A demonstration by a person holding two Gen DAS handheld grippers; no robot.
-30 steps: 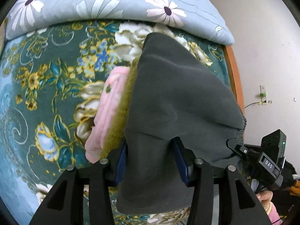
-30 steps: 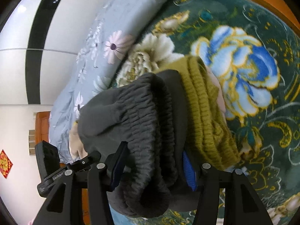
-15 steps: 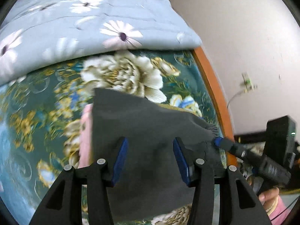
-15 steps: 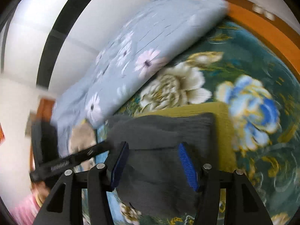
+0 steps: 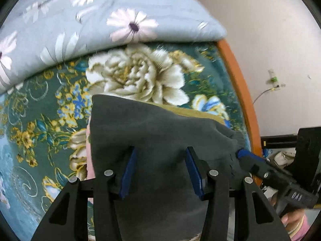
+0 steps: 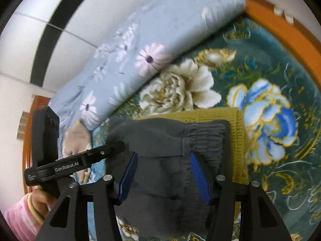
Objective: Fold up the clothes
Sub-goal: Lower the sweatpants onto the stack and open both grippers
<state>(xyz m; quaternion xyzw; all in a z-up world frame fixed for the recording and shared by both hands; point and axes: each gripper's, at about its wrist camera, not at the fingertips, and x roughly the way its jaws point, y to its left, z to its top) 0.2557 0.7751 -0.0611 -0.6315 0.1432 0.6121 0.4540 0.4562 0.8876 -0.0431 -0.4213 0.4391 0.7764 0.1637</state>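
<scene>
The folded grey trousers (image 6: 172, 160) are lying atop the olive knit (image 6: 238, 138) near the bed's (image 5: 238, 92) wooden edge, stacked tidily; both the left hand-held gripper (image 5: 160, 172) and right hand-held gripper (image 6: 164, 176) are hovering over them, fingers spread apart, clasping nothing.

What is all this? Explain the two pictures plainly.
No robot: a person holds a two-finger gripper in each hand, each with a fisheye camera looking along its black fingers. One picture is from the left gripper, the other from the right gripper. On a floral blanket lies an olive sweater with grey trousers on top; a blue quilt lies beyond. Both grippers' jaws straddle the trousers, wide apart; whether they pinch the cloth, I cannot tell.
</scene>
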